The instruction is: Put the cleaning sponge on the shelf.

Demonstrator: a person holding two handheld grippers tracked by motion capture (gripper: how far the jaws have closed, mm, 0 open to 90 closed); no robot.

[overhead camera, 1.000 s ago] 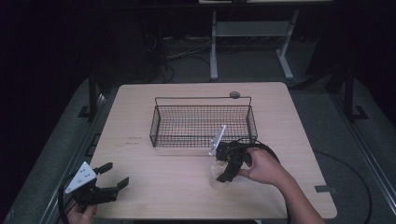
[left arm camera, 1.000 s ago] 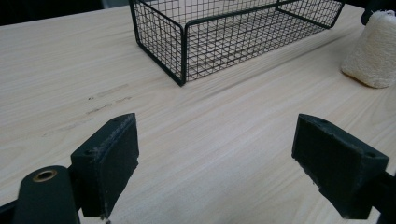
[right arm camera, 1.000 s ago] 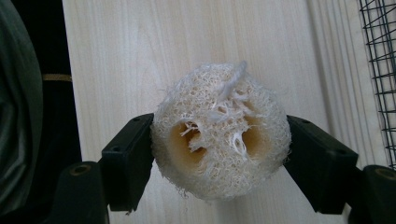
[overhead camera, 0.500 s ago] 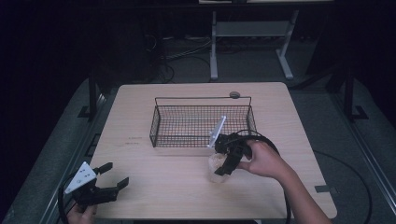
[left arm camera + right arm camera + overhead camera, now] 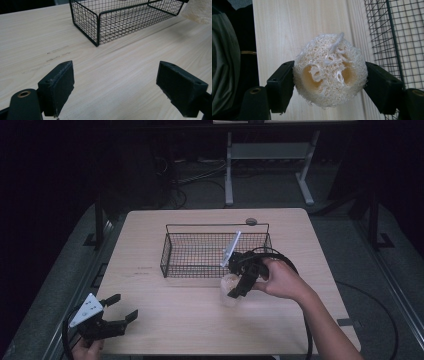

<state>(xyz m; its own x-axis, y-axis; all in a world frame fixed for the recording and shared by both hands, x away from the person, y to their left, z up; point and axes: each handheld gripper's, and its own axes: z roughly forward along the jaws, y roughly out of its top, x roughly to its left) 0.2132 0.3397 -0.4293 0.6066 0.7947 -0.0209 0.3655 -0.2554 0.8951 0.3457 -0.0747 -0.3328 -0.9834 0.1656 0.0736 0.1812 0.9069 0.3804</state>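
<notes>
Loofah point(image 5: 329, 73), one pale round slice of it, sits pinched between the two jaws of the right gripper point(image 5: 239, 281), which are closed against its sides. In the right gripper view its cut face with its holes looks toward the camera, and a thin string loop lies over its top. The slice hangs just outside the near long wall of the single black wire basket point(image 5: 216, 251), apart from the mesh, above the bare tabletop point(image 5: 165, 315). The basket's long axis runs left to right, so its opening lies just beyond the loofah, away from the person. The left gripper point(image 5: 114, 314), jaws spread wide and holding nothing, rests well apart from the basket, off its near left corner. In all: one loofah, one basket, two grippers.
</notes>
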